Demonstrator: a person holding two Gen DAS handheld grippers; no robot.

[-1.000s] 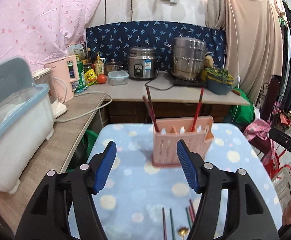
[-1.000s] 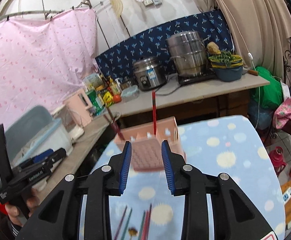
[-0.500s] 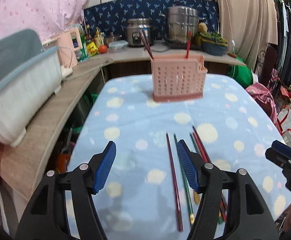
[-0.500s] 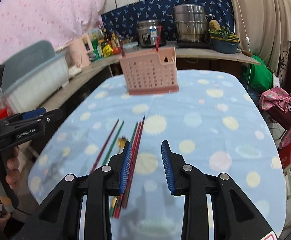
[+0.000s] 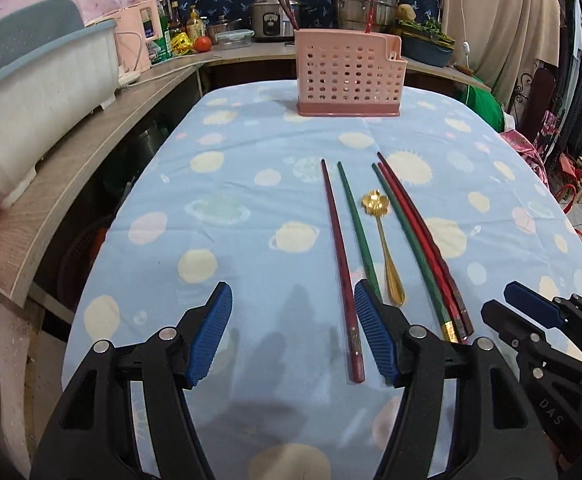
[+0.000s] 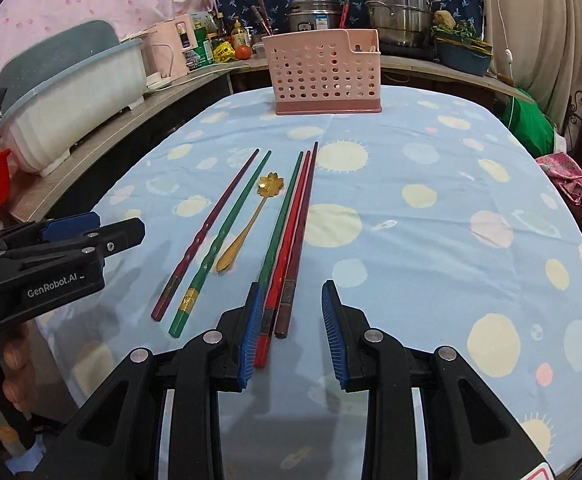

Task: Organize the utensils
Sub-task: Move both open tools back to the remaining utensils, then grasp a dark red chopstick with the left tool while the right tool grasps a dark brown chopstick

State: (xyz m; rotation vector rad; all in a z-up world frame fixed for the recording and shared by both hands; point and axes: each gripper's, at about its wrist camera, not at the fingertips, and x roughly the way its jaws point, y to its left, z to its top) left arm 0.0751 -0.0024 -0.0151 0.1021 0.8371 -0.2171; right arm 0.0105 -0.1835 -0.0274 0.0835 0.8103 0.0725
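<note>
Five chopsticks and one spoon: lay loose on the table in both views.

Left wrist view
- Left gripper (image 5: 293, 334): jaws stood apart, empty, low over the cloth; the maroon chopstick (image 5: 341, 258) ran up just inside the right-hand pad.
- Green chopstick (image 5: 357, 222): beside the maroon one, its near end hidden behind the pad.
- Gold spoon (image 5: 383, 236): flower-shaped bowl pointing toward the pink utensil basket (image 5: 349, 76).
- Right gripper (image 5: 531, 312): at the lower right edge.

Right wrist view
- Right gripper (image 6: 289, 330): jaws parted narrowly, pressing on nothing; the near ends of the red chopstick (image 6: 287, 252) and dark brown chopstick (image 6: 301, 236) lay between the pads.
- Second green chopstick (image 6: 279, 224): just left of the red one.
- Pink utensil basket (image 6: 323, 78): upright at the far end of the blue dotted tablecloth (image 6: 431, 240), chopsticks standing in it.
</note>
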